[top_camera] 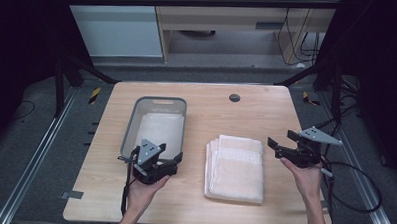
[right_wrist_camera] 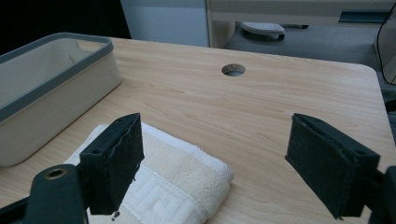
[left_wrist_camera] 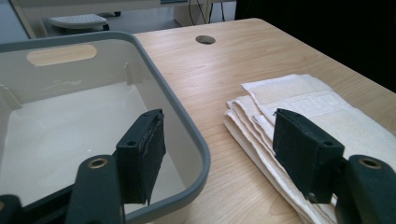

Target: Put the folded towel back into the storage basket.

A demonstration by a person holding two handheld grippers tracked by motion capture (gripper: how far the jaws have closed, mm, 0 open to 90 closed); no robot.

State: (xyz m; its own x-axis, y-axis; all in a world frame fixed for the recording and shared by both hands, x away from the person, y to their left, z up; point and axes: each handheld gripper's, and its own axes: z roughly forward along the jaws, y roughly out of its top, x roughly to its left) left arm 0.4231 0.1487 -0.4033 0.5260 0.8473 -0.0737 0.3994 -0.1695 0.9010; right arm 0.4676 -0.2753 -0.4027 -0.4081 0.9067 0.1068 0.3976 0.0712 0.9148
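Two tongs spread, nothing pinched: left tongs over near right corner of grey-rimmed tub, right tongs just right of folded cream towel. Towel flat on worktop, right of tub.

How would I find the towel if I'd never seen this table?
Look at the wooden table. The folded cream towel lies flat on its right half, beside the grey-rimmed bin. It is the only soft cloth thing there, with a woven band across it.
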